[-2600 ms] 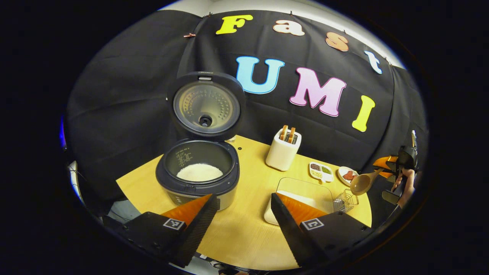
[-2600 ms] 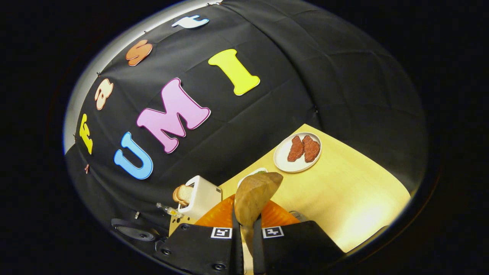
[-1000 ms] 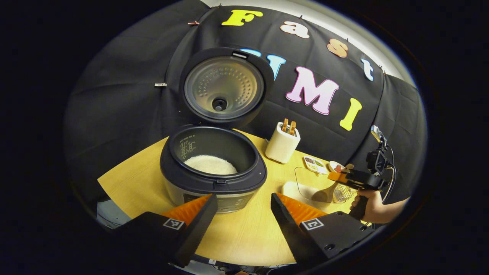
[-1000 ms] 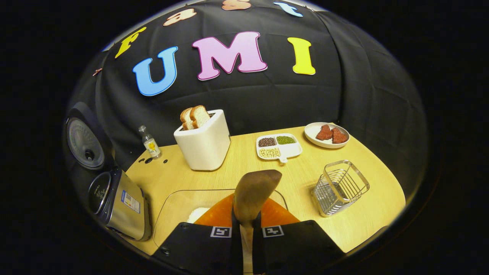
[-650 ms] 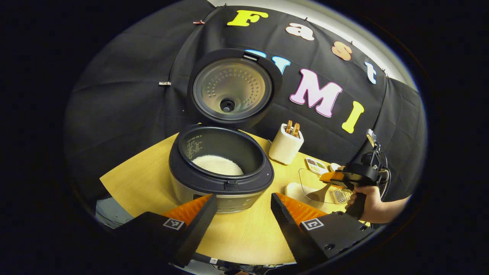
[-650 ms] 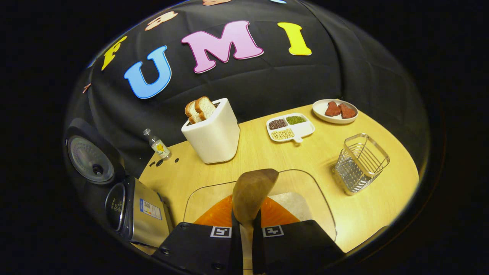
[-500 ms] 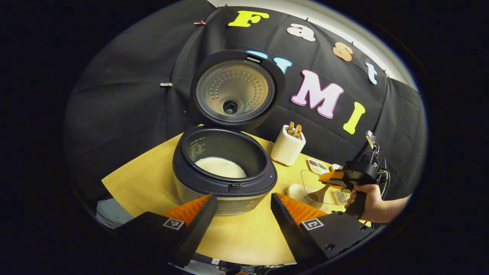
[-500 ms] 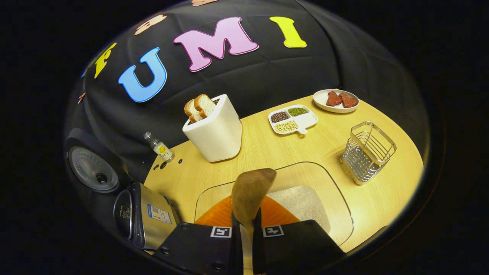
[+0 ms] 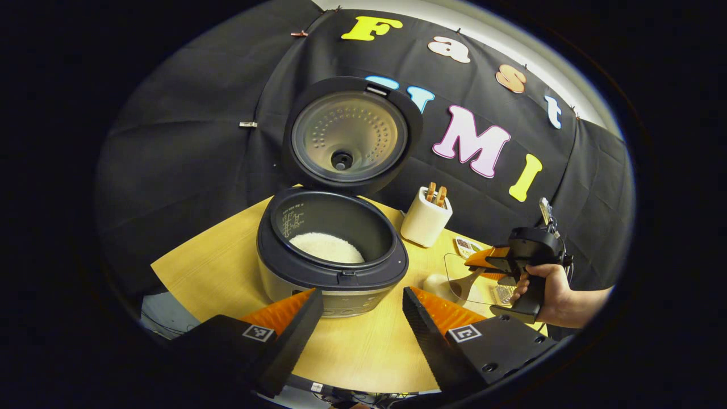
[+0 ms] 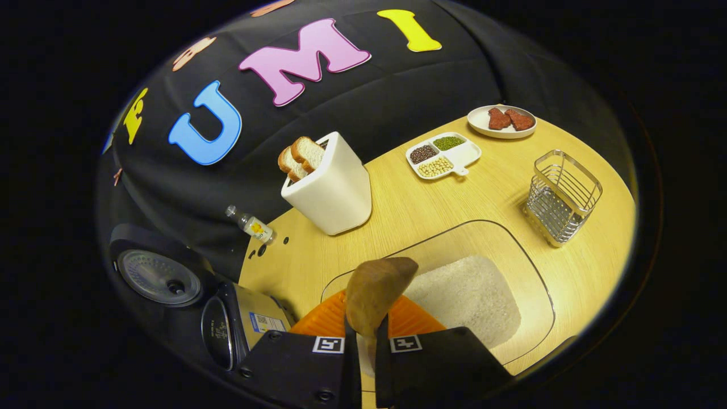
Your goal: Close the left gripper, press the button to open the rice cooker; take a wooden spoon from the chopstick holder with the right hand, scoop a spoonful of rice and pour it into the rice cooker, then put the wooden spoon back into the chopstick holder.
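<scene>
Right tool (image 10: 363, 341) is clamped on the wooden spoon (image 10: 375, 292), held over the rice tray (image 10: 528, 267); left tool (image 9: 358, 309) is held apart. Rice could be spilled onto the counter (image 10: 409, 210) if the spoon is tilted.

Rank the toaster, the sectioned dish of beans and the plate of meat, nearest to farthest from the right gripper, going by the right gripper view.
1. Toaster, ahead and left of the right gripper.
2. Sectioned dish of beans, ahead, right.
3. Plate of meat, far right edge.
</scene>
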`<state>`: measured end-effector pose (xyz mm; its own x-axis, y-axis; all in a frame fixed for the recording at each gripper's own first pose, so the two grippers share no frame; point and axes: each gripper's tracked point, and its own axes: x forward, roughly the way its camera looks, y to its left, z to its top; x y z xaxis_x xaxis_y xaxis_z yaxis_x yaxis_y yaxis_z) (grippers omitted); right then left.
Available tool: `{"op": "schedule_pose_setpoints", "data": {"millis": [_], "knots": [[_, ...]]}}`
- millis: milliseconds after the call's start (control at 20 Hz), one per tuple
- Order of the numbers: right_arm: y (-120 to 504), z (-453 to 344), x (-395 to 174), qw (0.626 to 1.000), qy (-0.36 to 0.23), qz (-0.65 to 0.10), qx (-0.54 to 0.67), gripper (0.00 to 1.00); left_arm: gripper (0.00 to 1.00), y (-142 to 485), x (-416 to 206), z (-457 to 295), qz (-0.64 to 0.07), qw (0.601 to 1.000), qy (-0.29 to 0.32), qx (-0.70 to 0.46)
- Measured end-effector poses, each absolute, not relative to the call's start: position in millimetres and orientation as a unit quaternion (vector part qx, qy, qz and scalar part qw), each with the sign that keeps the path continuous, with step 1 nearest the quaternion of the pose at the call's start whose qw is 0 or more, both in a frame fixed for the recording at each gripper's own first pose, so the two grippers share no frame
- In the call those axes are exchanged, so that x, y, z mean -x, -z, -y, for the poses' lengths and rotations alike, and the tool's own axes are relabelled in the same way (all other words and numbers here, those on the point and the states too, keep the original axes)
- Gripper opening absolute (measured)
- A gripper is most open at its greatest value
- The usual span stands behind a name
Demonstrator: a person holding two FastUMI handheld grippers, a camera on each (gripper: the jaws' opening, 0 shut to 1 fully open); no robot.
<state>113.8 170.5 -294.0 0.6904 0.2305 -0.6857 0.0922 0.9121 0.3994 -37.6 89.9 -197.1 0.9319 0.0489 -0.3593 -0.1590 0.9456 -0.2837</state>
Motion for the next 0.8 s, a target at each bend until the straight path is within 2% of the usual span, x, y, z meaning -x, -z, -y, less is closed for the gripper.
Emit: {"op": "schedule_pose_setpoints", "data": {"millis": [450, 800], "knots": [[251, -110, -131, 0.884, 0.021, -0.356, -0.303, 0.14, 0.95, 187, 39, -74, -0.172, 0.973, -0.041, 0.145], [233, -84, -135, 0.843, 0.054, -0.351, -0.404, 0.14, 0.95, 173, 39, -77, -0.16, 0.977, -0.044, 0.136]]}}
